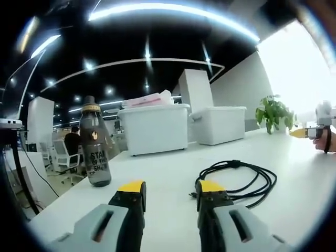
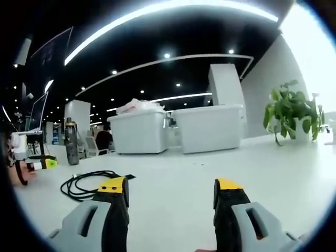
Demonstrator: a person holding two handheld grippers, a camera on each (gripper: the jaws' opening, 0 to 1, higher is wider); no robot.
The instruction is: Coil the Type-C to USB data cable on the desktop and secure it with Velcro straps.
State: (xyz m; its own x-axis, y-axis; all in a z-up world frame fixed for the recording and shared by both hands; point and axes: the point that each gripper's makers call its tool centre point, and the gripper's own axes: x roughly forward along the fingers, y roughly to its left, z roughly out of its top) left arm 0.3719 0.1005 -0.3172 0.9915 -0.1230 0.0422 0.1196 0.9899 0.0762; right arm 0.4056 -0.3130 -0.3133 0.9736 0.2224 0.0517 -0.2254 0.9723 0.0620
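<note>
On the desk (image 1: 294, 173), one cable (image 1: 239, 181), two bins (image 1: 155, 127)

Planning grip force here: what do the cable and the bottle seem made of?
Cable: black, matte, probably rubber or plastic sheathing; it lies in loose, limp loops on the desk. Bottle: dark, see-through, glossy, likely plastic, possibly glass; highlights show on its side.

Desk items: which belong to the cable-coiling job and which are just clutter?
Job:
black cable, loosely looped on the white desk
left gripper, open, short of the cable
right gripper, open, over bare desk

Lying about:
dark bottle
two white bins
potted plant

Velcro strap: cannot make one out.
</note>
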